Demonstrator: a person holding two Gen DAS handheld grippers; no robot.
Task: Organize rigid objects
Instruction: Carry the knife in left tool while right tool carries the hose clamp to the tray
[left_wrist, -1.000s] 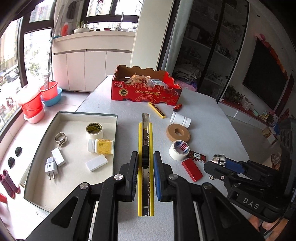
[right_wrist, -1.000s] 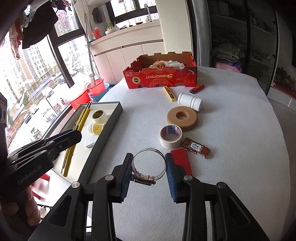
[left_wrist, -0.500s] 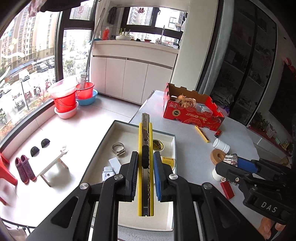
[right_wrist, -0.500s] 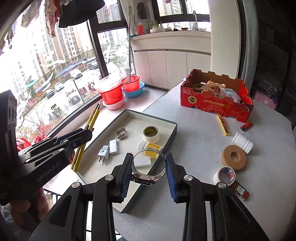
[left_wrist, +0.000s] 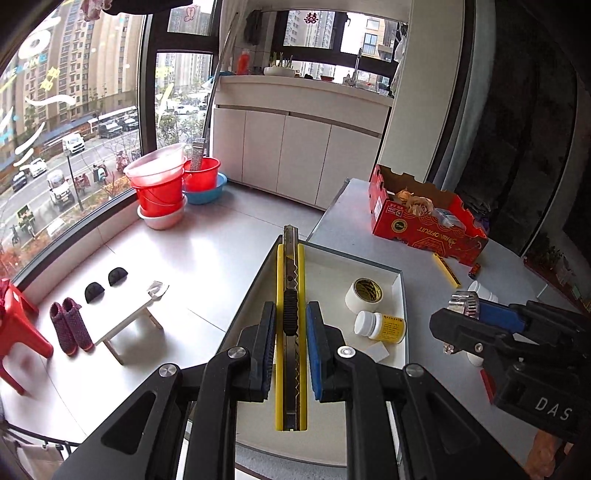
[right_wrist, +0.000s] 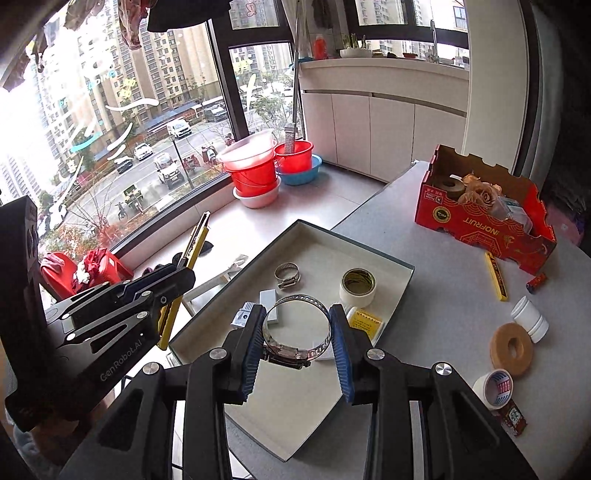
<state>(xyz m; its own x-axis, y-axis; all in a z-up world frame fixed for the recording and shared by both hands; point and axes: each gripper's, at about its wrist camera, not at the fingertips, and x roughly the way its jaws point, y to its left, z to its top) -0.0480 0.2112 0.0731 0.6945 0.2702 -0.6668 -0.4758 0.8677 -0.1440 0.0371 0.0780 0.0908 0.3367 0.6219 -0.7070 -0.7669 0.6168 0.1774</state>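
two tools hang over the grey tray (right_wrist: 402, 291) at the counter (right_wrist: 443, 295) edge: the left tool (left_wrist: 290, 345) is clamped on a yellow utility knife (left_wrist: 291, 295), the right tool (right_wrist: 297, 347) on a metal hose clamp (right_wrist: 295, 332). below lie a tape roll (right_wrist: 357, 286), a pill bottle (left_wrist: 380, 326), a plug adapter (right_wrist: 243, 314) and a second clamp (right_wrist: 287, 275). a red box (right_wrist: 480, 221) stands beyond.
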